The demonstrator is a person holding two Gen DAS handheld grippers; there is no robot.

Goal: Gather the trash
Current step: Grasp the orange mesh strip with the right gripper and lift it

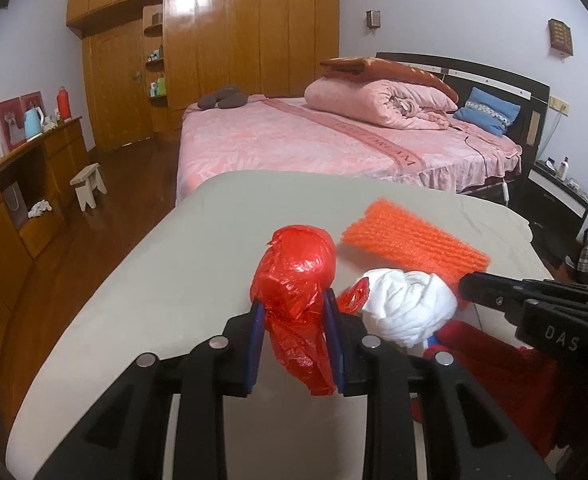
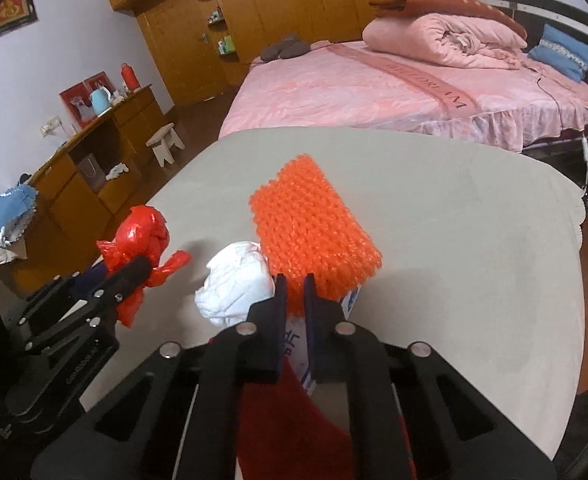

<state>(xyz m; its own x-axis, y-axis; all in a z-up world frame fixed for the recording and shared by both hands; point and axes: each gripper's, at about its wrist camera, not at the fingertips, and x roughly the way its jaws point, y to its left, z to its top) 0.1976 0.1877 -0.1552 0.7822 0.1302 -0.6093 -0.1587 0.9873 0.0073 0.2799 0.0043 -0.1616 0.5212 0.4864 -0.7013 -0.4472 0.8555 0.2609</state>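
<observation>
Trash lay on the grey table (image 2: pixel 473 240): leftmost, the red plastic bag (image 1: pixel 294 276) sat clamped in the left gripper (image 1: pixel 294 308); next came the white wad (image 2: pixel 236 284); rightmost, the right gripper (image 2: pixel 295 284) had clenched onto the orange mesh (image 2: pixel 313 228). Judged mid-pickup; lifting both toward a bin seemed next.

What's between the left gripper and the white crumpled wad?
Mainly its own load: the left gripper is shut on the red plastic bag. The white wad lies just right of it, touching the orange mesh; otherwise nothing visible.
</observation>
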